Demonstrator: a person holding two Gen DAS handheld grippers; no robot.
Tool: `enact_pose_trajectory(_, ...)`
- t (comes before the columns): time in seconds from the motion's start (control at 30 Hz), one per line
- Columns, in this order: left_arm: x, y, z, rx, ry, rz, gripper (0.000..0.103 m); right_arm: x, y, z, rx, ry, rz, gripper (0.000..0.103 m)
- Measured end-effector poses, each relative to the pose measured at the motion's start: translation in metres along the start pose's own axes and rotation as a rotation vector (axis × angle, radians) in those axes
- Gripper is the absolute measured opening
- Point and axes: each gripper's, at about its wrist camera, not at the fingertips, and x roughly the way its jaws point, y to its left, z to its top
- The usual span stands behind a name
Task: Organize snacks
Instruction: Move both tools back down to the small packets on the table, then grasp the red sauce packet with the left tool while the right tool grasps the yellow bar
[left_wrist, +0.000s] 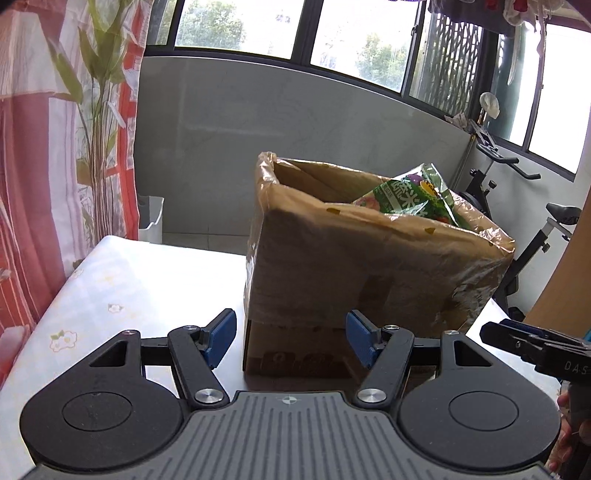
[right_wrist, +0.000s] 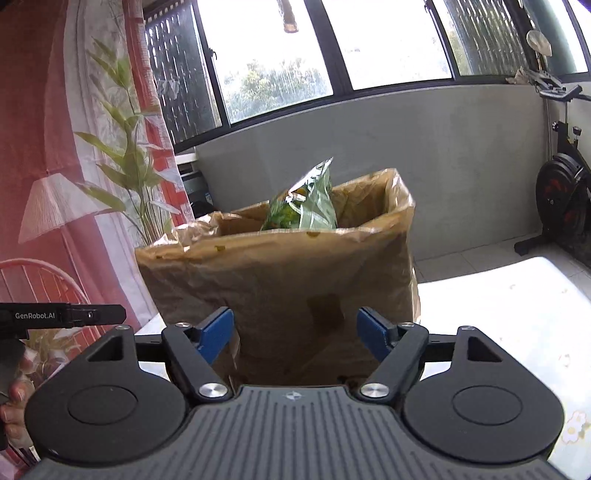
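Observation:
A brown cardboard box lined with a thin plastic bag stands on the white table. A green snack bag sticks up out of it. My left gripper is open and empty, just in front of the box's lower near side. In the right wrist view the same box fills the middle, with the green snack bag poking above its rim. My right gripper is open and empty, close to the box's near wall. Each gripper shows at the edge of the other's view.
A red and white floral curtain hangs at the left. An exercise bike stands at the right behind the table. A grey low wall with windows runs behind. A white bin sits on the floor.

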Motion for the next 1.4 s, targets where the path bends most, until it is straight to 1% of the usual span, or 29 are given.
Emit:
enact_pose_trajectory(0.1,0.004,0.003,-0.017,-0.022,0.030,0.019,0.067,0.017,0.006,-0.023,-0.013,0.099,0.019,0.065)
enact_pose_trajectory(0.17,0.008,0.006,-0.026,-0.040,0.053,0.017,0.067,0.029,0.010,-0.036,-0.025,0.168,0.032,0.060)
enact_pose_trajectory(0.2,0.010,0.008,-0.032,-0.051,0.067,0.017,0.066,0.034,0.012,-0.042,-0.031,0.196,0.040,0.059)
enact_pose_trajectory(0.3,0.017,0.013,-0.048,-0.089,0.112,0.028,0.062,0.050,0.019,-0.062,-0.060,0.295,0.059,0.056)
enact_pose_trajectory(0.37,0.020,0.016,-0.058,-0.118,0.146,0.030,0.057,0.058,0.023,-0.076,-0.068,0.352,0.086,0.053)
enact_pose_trajectory(0.43,0.026,0.020,-0.068,-0.144,0.188,0.034,0.054,0.063,0.028,-0.086,-0.078,0.391,0.106,0.053)
enact_pose_trajectory(0.6,0.035,0.025,-0.079,-0.169,0.249,0.021,0.052,0.068,0.035,-0.097,-0.117,0.436,0.134,0.054)
enact_pose_trajectory(0.7,0.038,0.023,-0.083,-0.172,0.268,0.004,0.052,0.072,0.036,-0.103,-0.155,0.455,0.128,0.053)
enact_pose_trajectory(0.73,0.036,0.019,-0.086,-0.172,0.275,0.000,0.052,0.071,0.036,-0.105,-0.181,0.440,0.132,0.049)
enact_pose_trajectory(0.77,0.036,0.017,-0.089,-0.171,0.284,-0.005,0.052,0.069,0.036,-0.106,-0.202,0.436,0.129,0.043)
enact_pose_trajectory(0.8,0.036,0.012,-0.092,-0.169,0.293,-0.008,0.052,0.068,0.035,-0.106,-0.211,0.429,0.121,0.043)
enact_pose_trajectory(0.83,0.037,0.011,-0.093,-0.168,0.300,-0.011,0.051,0.065,0.032,-0.105,-0.209,0.415,0.112,0.038)
enact_pose_trajectory(0.87,0.038,0.010,-0.095,-0.165,0.311,-0.016,0.050,0.062,0.027,-0.103,-0.197,0.394,0.108,0.037)
enact_pose_trajectory(0.93,0.041,0.007,-0.099,-0.161,0.329,-0.024,0.048,0.056,0.018,-0.101,-0.192,0.354,0.085,0.037)
enact_pose_trajectory(1.0,0.044,0.004,-0.101,-0.154,0.347,-0.027,0.048,0.051,0.009,-0.099,-0.202,0.316,0.044,0.037)
enact_pose_trajectory(1.13,0.048,-0.001,-0.106,-0.143,0.372,-0.022,0.048,0.050,-0.010,-0.101,-0.171,0.299,-0.005,0.037)
enact_pose_trajectory(1.2,0.050,-0.003,-0.107,-0.139,0.365,-0.017,0.048,0.049,-0.016,-0.105,-0.165,0.294,-0.011,0.036)
enact_pose_trajectory(1.3,0.052,-0.001,-0.106,-0.145,0.358,-0.009,0.048,0.047,-0.021,-0.109,-0.168,0.273,0.003,0.036)
enact_pose_trajectory(1.4,0.057,0.004,-0.103,-0.153,0.347,0.010,0.043,0.047,-0.023,-0.110,-0.161,0.269,0.012,0.036)
